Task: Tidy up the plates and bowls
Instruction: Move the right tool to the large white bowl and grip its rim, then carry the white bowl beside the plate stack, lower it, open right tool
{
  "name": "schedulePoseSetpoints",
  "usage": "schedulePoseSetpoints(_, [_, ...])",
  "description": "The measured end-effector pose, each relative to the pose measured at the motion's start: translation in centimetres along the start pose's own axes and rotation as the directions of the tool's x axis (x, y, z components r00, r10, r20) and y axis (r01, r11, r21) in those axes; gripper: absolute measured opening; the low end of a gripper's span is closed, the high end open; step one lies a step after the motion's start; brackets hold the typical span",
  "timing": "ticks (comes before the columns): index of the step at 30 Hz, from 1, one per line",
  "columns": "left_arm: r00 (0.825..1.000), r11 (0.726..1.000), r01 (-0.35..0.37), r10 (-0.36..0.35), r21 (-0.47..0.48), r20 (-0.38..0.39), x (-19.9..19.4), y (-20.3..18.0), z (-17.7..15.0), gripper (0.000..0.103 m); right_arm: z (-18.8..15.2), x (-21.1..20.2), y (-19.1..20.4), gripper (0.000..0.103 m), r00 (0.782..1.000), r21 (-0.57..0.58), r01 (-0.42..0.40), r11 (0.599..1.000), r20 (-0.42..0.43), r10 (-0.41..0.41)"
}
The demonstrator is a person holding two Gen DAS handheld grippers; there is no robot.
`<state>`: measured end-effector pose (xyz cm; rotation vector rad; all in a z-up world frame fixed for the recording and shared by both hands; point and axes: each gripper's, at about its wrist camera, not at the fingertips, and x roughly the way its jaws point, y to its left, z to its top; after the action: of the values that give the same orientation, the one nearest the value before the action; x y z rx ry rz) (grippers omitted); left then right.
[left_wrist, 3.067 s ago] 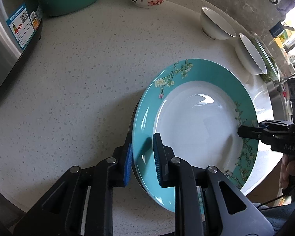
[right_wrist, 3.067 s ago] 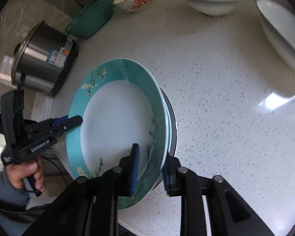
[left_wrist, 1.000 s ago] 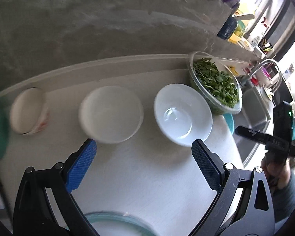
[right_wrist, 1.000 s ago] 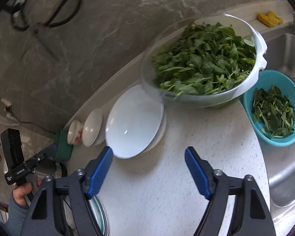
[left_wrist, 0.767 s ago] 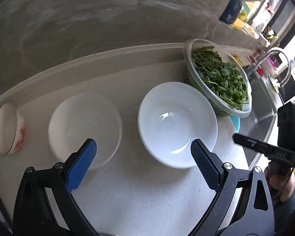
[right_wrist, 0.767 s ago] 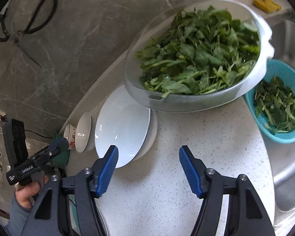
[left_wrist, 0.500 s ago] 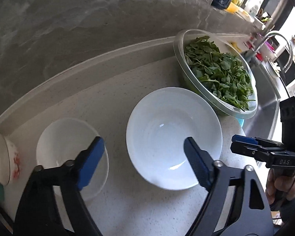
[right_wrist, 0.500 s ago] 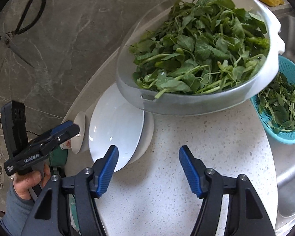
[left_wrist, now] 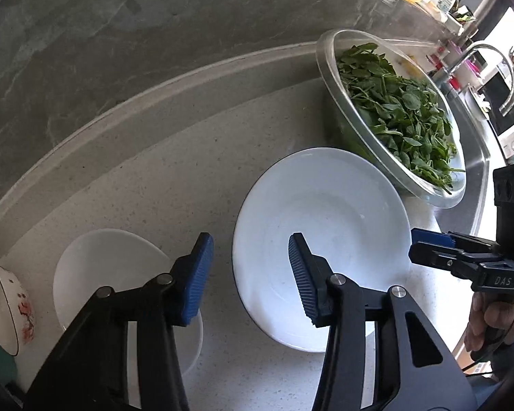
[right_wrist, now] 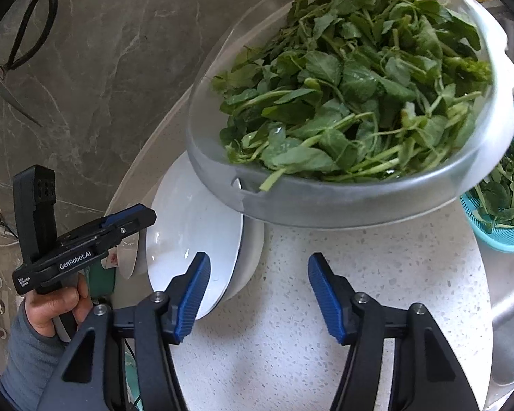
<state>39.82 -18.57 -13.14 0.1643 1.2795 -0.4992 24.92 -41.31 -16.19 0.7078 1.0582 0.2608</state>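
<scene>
My left hand-held gripper (left_wrist: 250, 274) has come down over the near rim of the white bowl (left_wrist: 325, 226) on the surface, its jaws closing astride it but not yet pinching, so lifting comes next.

Both wrist views look steeply down, near, sharing the white bowl (left_wrist: 320, 226)

A wide bowl (left_wrist: 320, 236) sat beneath the left gripper (left_wrist: 250, 274), a smaller bowl (left_wrist: 109, 267) to its left, a bowl of greens (left_wrist: 394, 120) beyond.
</scene>
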Motion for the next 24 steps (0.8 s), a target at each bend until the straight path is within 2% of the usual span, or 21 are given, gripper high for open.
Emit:
schedulePoseSetpoints(2, [1.0,1.0,0.01,-0.01,0.001,-0.016,0.3,0.1,-0.1,0.033,0.1,0.4,0.3,0.057,1.0,0.0,0.004,1.0,-0.01,-0.004])
schedulePoseSetpoints(9, [0.999,1.0,0.021,-0.021,-0.005,-0.045,2.1,-0.3,-0.2,0.031,0.8,1.9,1.5,0.054,1.0,-0.004,0.014,1.0,-0.022,-0.014])
schedulePoseSetpoints(11, [0.998,1.0,0.011,-0.011,-0.005,-0.054,2.5,-0.3,-0.2,0.027,1.0,2.3,1.7,0.049,0.999,-0.006,0.017,1.0,-0.028,-0.017])
schedulePoseSetpoints(13, [0.998,1.0,0.004,-0.005,-0.016,-0.06,2.8,0.0,-0.2,0.021,1.0,2.6,1.7,0.048,0.999,-0.003,0.015,1.0,-0.032,-0.015])
schedulePoseSetpoints(18, [0.998,1.0,-0.003,0.002,-0.01,-0.067,3.0,0.2,-0.6,0.02,1.4,3.4,2.2,0.044,0.999,0.001,0.018,1.0,-0.027,-0.018])
schedulePoseSetpoints(20, [0.998,1.0,-0.014,0.013,-0.008,-0.066,3.1,0.2,-0.7,0.017,1.4,3.6,2.1,0.028,0.999,0.005,0.026,1.0,-0.026,-0.026])
schedulePoseSetpoints(22, [0.997,1.0,-0.015,0.014,-0.017,-0.072,3.3,0.4,-0.7,0.012,1.7,4.2,2.5,0.021,0.999,0.002,0.038,0.999,-0.03,-0.038])
schedulePoseSetpoints(24, [0.997,1.0,-0.009,0.008,-0.02,-0.081,3.6,0.6,-0.8,0.009,1.6,4.2,2.3,0.02,0.999,0.002,0.042,0.999,-0.027,-0.042])
